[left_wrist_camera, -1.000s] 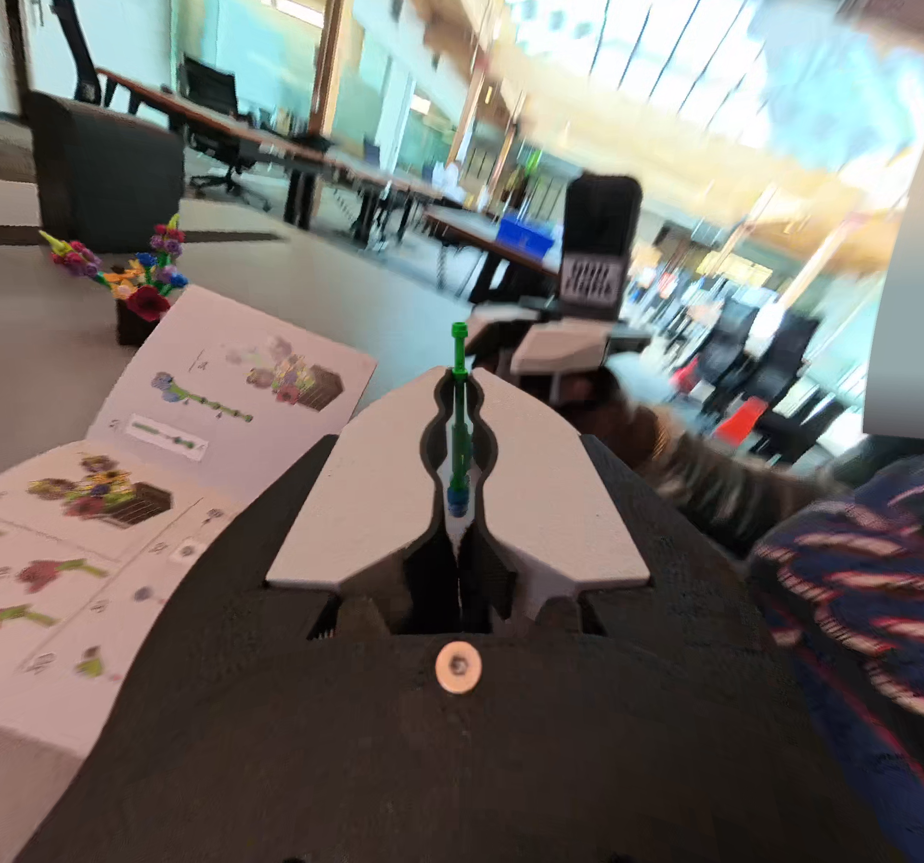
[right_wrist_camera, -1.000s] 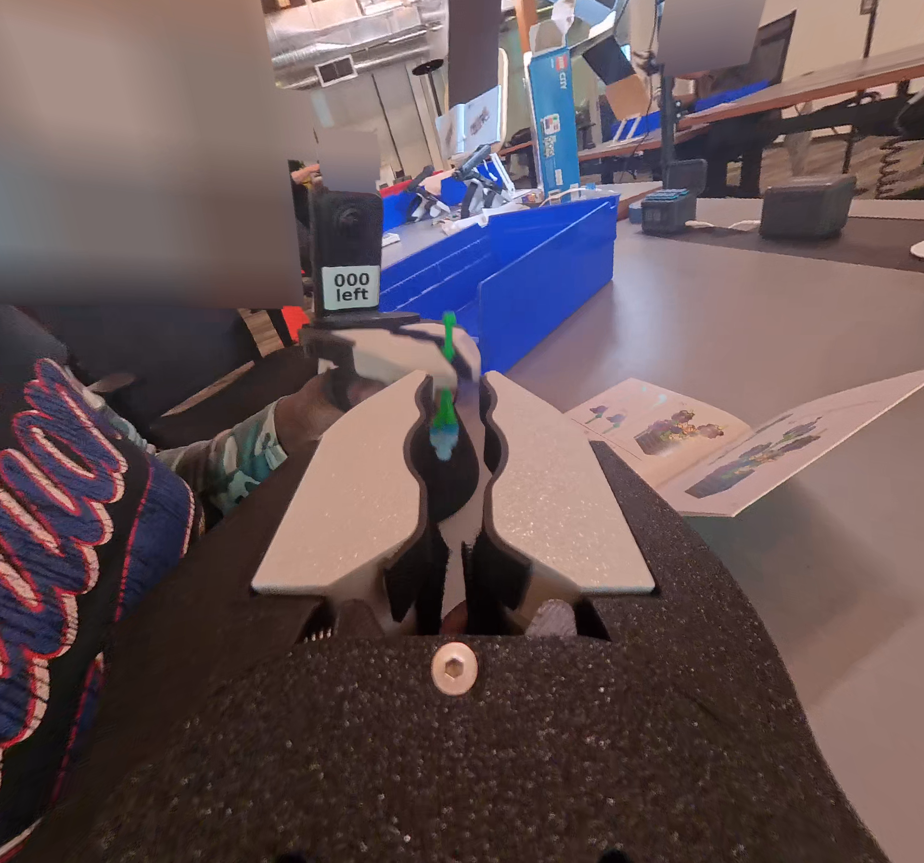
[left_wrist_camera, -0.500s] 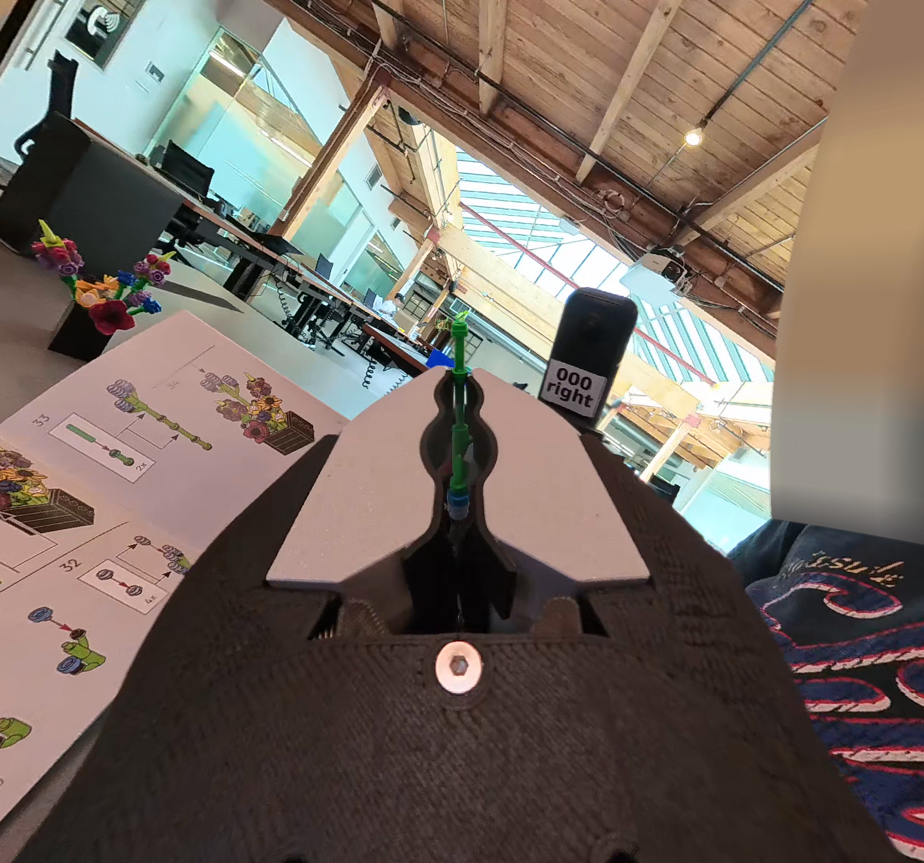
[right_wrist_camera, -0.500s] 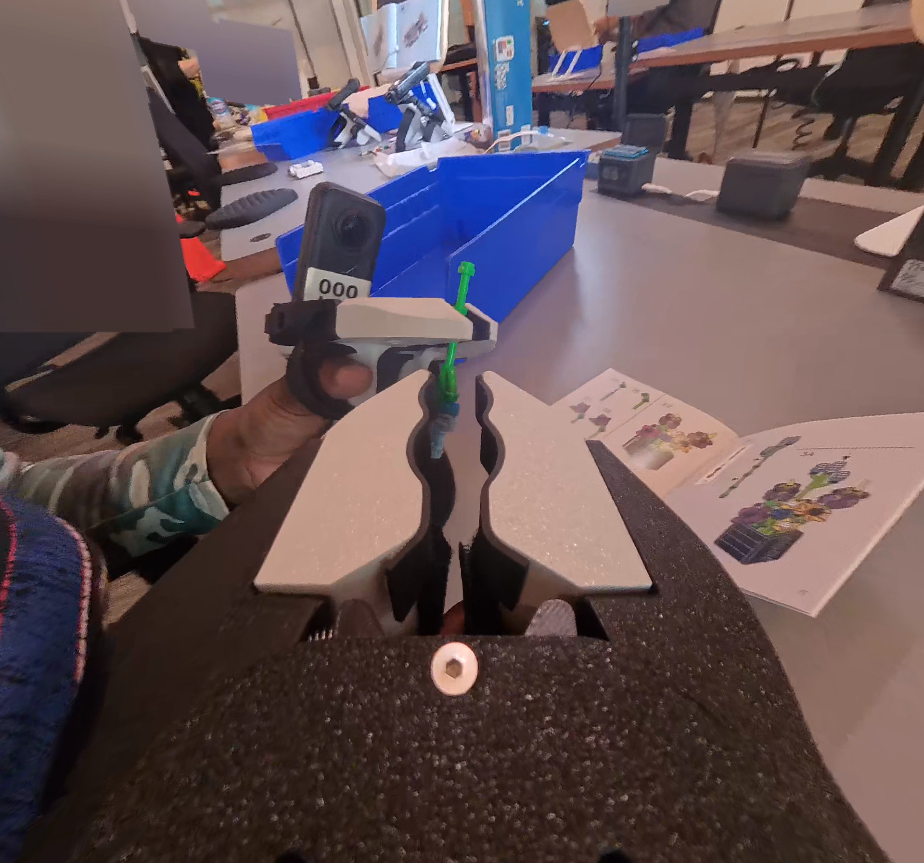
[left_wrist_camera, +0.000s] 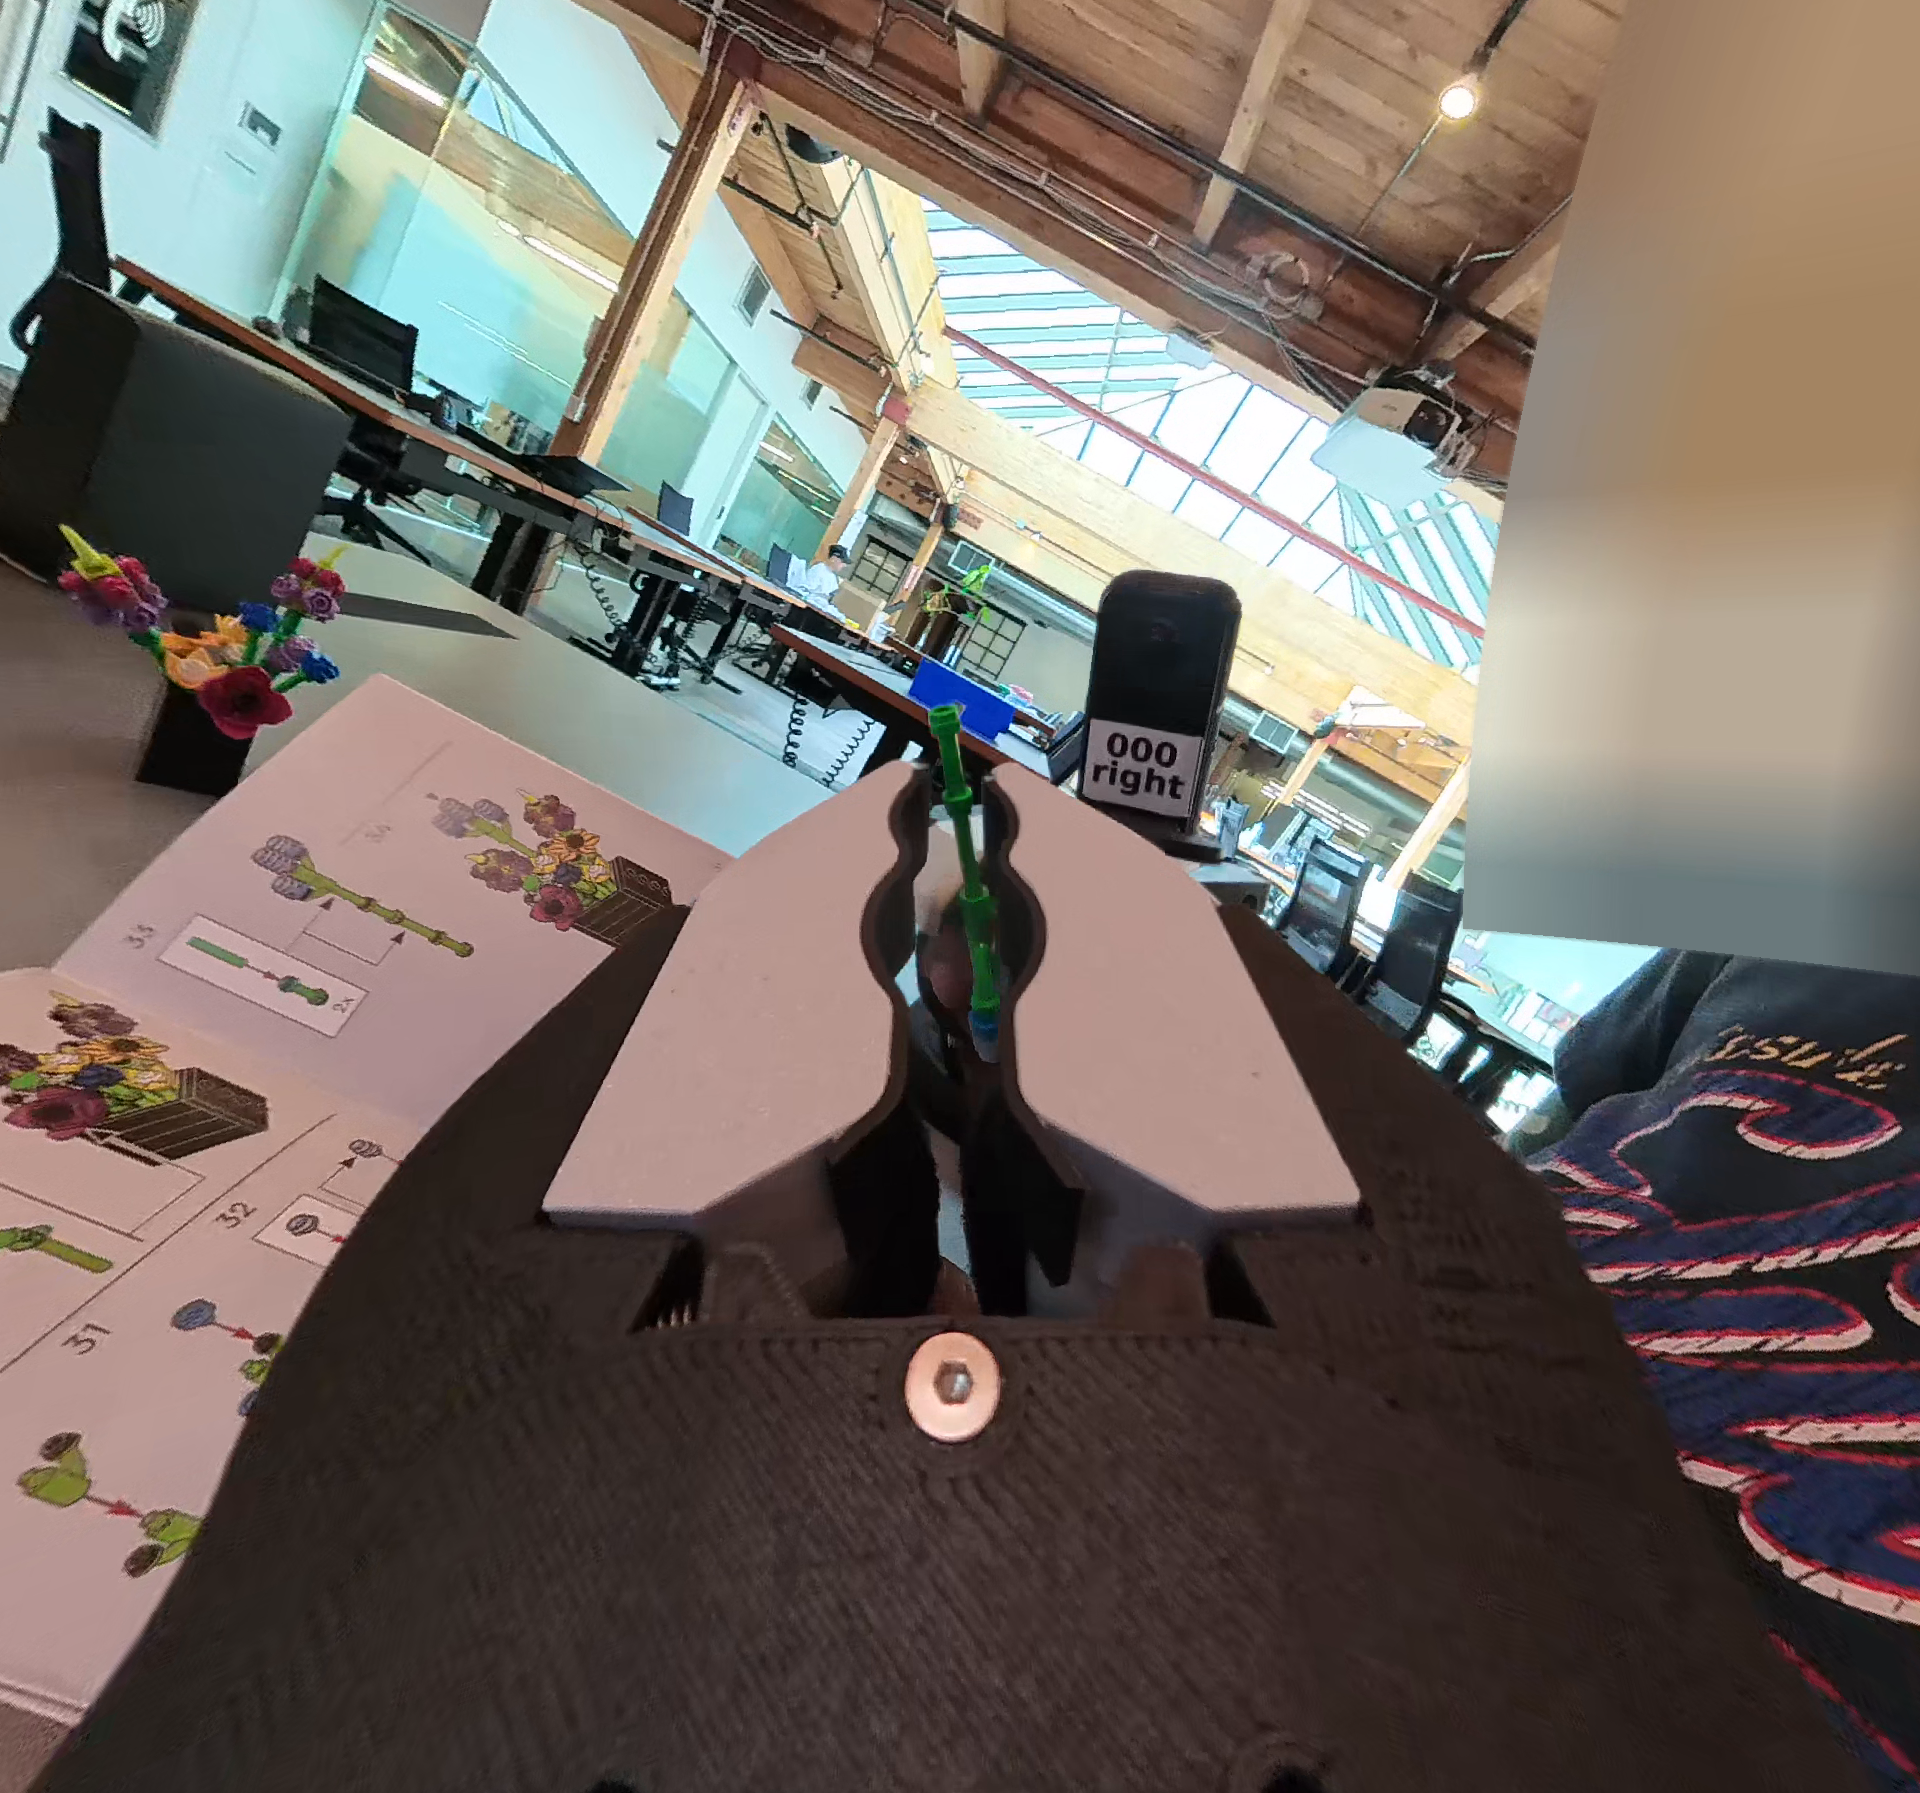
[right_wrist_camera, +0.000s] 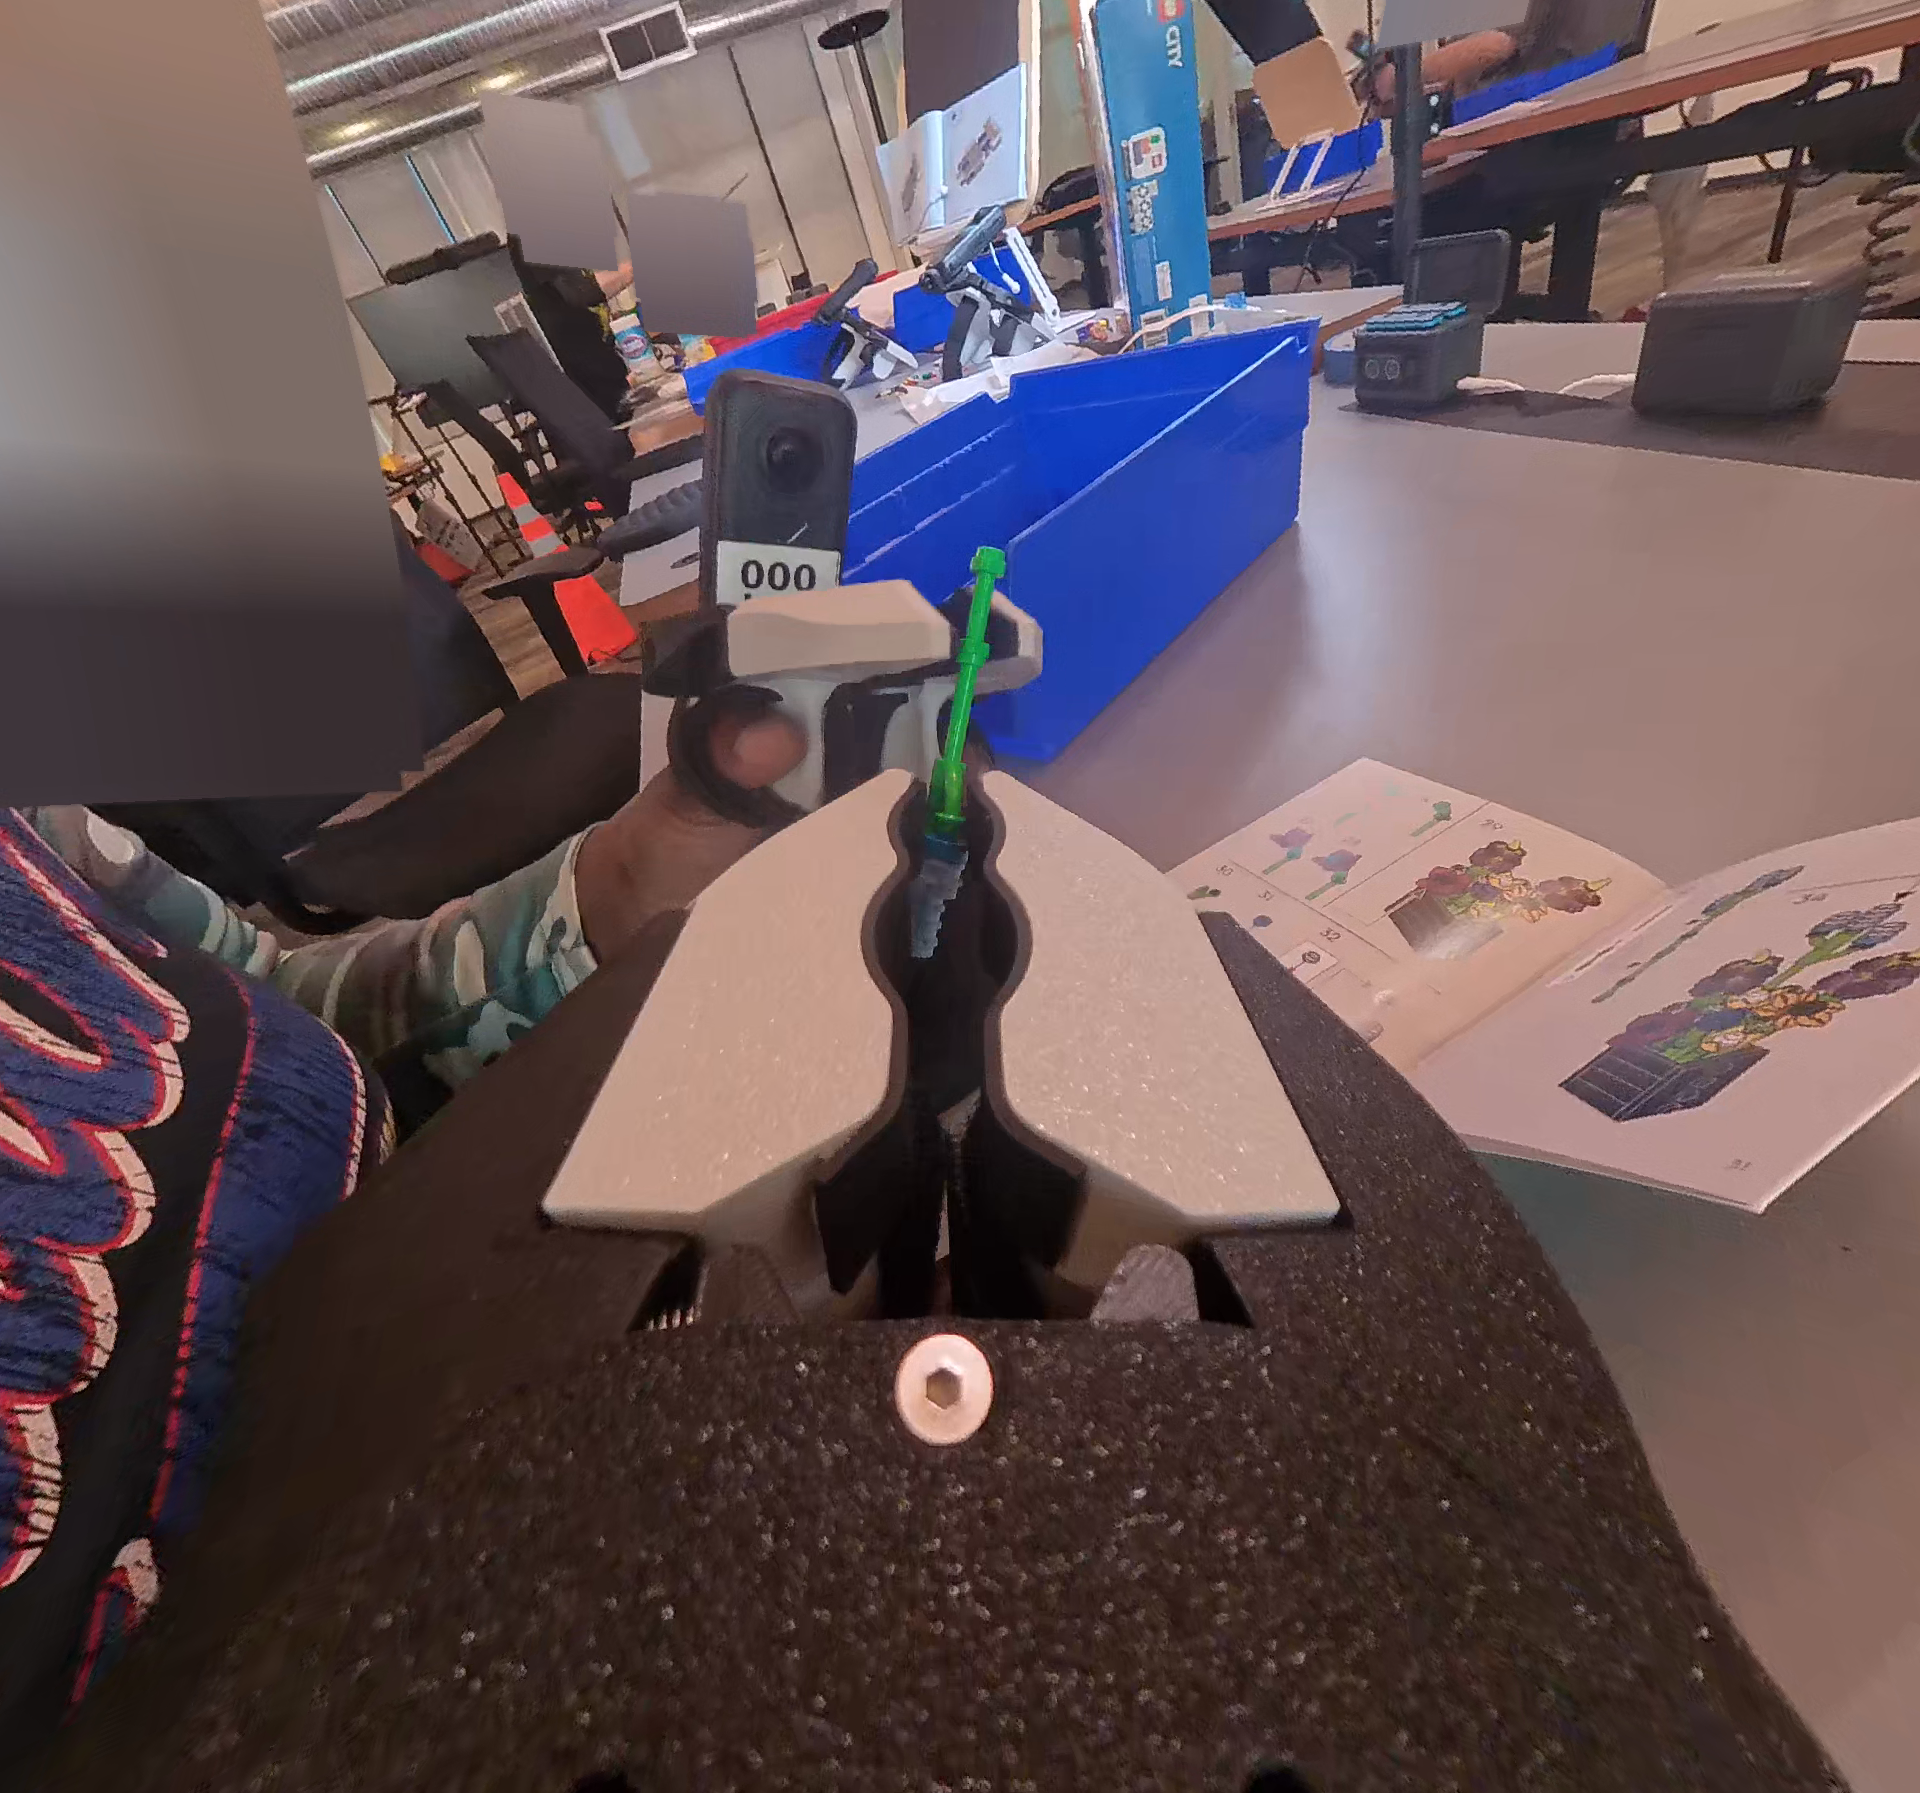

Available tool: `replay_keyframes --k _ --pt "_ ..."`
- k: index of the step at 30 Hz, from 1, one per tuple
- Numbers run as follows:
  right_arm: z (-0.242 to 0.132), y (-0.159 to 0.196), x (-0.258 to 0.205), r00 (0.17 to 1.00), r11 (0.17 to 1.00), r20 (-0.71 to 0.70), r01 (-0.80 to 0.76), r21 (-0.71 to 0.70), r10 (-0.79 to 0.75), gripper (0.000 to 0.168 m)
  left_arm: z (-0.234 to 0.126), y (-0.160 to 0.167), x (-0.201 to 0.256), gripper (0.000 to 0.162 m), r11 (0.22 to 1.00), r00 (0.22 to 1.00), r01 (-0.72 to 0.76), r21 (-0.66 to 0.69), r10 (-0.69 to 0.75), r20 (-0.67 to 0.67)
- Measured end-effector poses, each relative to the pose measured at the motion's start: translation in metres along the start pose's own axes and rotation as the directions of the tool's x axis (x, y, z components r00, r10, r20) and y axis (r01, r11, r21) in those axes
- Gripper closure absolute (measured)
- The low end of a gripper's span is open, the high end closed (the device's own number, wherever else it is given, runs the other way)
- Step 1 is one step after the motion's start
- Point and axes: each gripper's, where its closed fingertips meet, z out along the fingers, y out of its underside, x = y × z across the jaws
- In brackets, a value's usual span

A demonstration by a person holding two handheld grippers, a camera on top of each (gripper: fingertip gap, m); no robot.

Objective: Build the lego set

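Fingers (left_wrist_camera: 779,1016) of the left gripper (left_wrist_camera: 954,787) stand narrowly apart, with the green stem (left_wrist_camera: 968,876) running through the slot between them at a slight tilt; whether the pads actually press on it cannot be told from either view. Stem's knobbed top pokes out past the tips, and its blue lower end sits deeper in the slot. From the right wrist view: the right gripper (right_wrist_camera: 948,787) points up at the left gripper (right_wrist_camera: 992,642), which is seen side-on just ahead of it. Right fingers (right_wrist_camera: 1122,1016) are drawn close together, and the tips pinch the blue lower end of the green stem (right_wrist_camera: 966,673) — the green shaft rises from there, crosses the left gripper's tips and ends just above them. So the stem is held in the air between the two tools, above the near edge of the grey table (right_wrist_camera: 1558,600). A hand (right_wrist_camera: 665,850) in a patterned sleeve holds the left gripper's handle, one finger through its trigger loop. An open instruction booklet (right_wrist_camera: 1558,995) lies flat on the table to the right of the grippers; in the left wrist view the same booklet (left_wrist_camera: 312,912) is at the left. A built flower bouquet (left_wrist_camera: 208,663) in a dark box stands beyond the booklet, well apart from the grippers. A blue bin (right_wrist_camera: 1143,517) sits on the table behind the left gripper — contents not visible.
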Motion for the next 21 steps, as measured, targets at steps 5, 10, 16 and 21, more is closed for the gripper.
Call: replay_keyframes --k 5,10,16,21 --pt "0.001 0.007 -0.001 1.0 0.999 -0.01 0.026 -0.028 -0.026 0.161 -0.001 -0.002 -0.001 0.158 0.999 1.0 0.028 0.02 -0.028 -0.007" --pt "0.0 0.008 0.0 0.999 0.999 -0.02 0.036 -0.03 -0.037 0.161 -0.001 0.0 -0.001 0.158 1.0 1.0 0.009 0.005 -0.009 -0.001" --pt "-0.004 0.008 -0.001 0.998 0.998 -0.012 0.054 -0.04 -0.054 0.151 -0.001 0.002 0.005 0.159 1.0 0.999 -0.023 -0.006 0.023 -0.03" --pt "-0.048 -0.003 0.017 0.984 0.987 -0.122 0.113 -0.113 -0.126 0.137 0.001 0.01 0.007 0.159 0.995 0.997 -0.079 -0.062 0.078 -0.022"
